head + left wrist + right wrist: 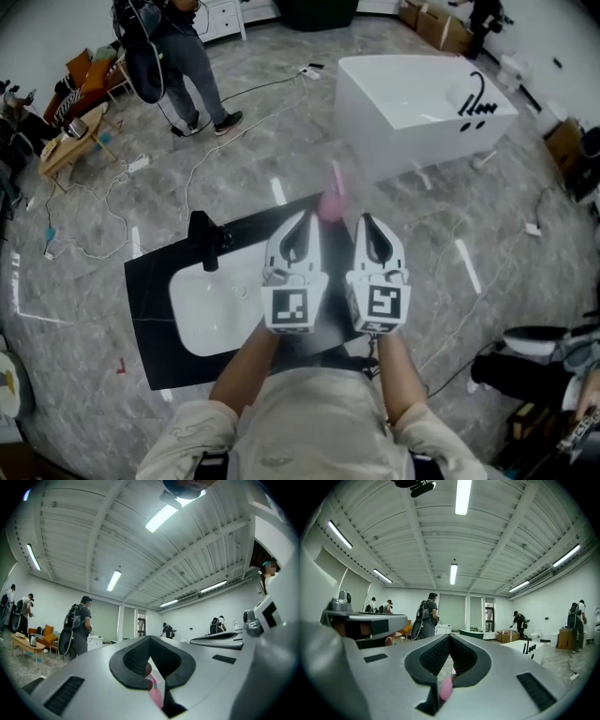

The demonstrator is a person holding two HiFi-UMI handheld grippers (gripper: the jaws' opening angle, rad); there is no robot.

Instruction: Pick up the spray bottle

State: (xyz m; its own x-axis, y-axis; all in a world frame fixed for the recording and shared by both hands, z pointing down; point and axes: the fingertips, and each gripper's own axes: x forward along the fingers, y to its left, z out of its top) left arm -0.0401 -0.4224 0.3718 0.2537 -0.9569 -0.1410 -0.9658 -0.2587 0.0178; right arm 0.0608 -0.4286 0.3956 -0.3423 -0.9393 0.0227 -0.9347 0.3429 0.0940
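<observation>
Left gripper [307,217], held over the near right part of the black tabletop [150,319]: jaws closed tip to tip, nothing clamped; in the left gripper view [150,638] only a slit of pink is seen through the gap behind the tips.
Right gripper [365,221], just beside the left and parallel to it, over the right edge of the tabletop: jaws likewise brought together, nothing gripped; the same pink is seen low in the slot in the right gripper view [450,637].
White sink basin [202,309], set into the tabletop left of the grippers.
Black faucet [204,239], upright at the far edge, behind the basin.
Pink spray bottle [330,202] [154,693] [446,688], upright at the far edge near the far right corner; placed just past both sets of jaw tips and between them; not held by either.
White bathtub [412,108], on the floor beyond the far right corner.
Standing person [183,56], on the floor well beyond the far left corner.
</observation>
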